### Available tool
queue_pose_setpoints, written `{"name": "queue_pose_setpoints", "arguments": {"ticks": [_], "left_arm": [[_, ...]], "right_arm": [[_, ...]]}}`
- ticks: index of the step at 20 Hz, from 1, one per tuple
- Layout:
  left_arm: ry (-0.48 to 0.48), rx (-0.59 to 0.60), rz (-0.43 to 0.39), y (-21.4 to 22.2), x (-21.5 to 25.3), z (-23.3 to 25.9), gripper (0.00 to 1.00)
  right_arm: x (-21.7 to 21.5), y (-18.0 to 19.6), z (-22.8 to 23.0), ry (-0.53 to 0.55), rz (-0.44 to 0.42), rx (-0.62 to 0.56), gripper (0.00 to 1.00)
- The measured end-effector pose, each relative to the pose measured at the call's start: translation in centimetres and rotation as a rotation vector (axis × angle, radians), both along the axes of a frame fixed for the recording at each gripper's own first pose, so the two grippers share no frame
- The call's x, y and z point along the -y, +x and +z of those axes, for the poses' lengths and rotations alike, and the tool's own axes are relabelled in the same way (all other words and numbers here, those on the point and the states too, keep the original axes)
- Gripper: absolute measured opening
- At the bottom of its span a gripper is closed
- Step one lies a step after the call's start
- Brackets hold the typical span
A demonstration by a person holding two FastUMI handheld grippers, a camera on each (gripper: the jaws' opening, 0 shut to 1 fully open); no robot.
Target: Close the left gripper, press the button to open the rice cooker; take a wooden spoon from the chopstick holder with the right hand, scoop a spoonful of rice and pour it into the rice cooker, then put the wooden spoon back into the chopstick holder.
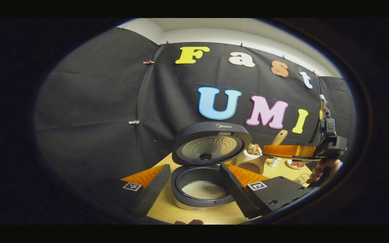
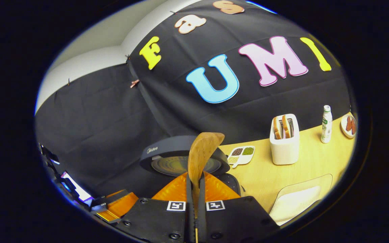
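A: What does the left gripper view show?
B: The left gripper [image 1: 194, 187] spread wide before the dark round rice cooker [image 1: 203, 189], lid up, white rice inside, on the pale wooden bench [image 1: 167, 209].
A: And the right gripper view?
B: The right gripper [image 2: 194, 189] clamps the light wooden spoon [image 2: 201, 152], raised near the cooker.

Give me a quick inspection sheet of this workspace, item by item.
Surface: light wooden table.
Job's things: rice cooker open, lid up, rice in the pot; wooden spoon gripped; rice tray at the near edge.
Clutter: toaster with bread, bottle, grain dish, small plate.
Grippers: left gripper open by the cooker; right gripper shut on the spoon.
Cables: nothing seen.
Surroundings: black cloth wall.
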State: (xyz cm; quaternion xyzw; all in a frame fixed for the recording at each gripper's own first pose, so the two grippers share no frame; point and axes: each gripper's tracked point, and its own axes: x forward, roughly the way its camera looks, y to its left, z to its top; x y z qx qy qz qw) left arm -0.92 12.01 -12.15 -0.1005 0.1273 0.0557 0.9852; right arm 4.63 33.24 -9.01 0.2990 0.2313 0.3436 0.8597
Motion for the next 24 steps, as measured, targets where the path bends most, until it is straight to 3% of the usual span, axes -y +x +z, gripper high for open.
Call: {"name": "queue_pose_setpoints", "arguments": {"ticks": [6, 11, 17, 24], "left_arm": [[0.008, 0.036, -0.034, 1.7, 3.5, 2.1, 0.98], [0.02, 0.058, -0.055, 3.5, 6.2, 3.3, 0.98], [0.04, 0.064, -0.035, 4.9, 8.2, 4.4, 0.98], [0.056, 0.043, -0.013, 5.1, 10.7, 4.7, 0.98]], "right_arm": [[8.3, 1.3, 3.0, -0.008, -0.091, 0.103, 0.07], [18.9, 3.6, 3.3, -0.19, -0.243, 0.253, 0.07], [30.7, 5.9, 0.1, -0.286, -0.414, 0.208, 0.07], [41.6, 7.0, -7.1, -0.418, -0.519, 0.125, 0.07]]}}
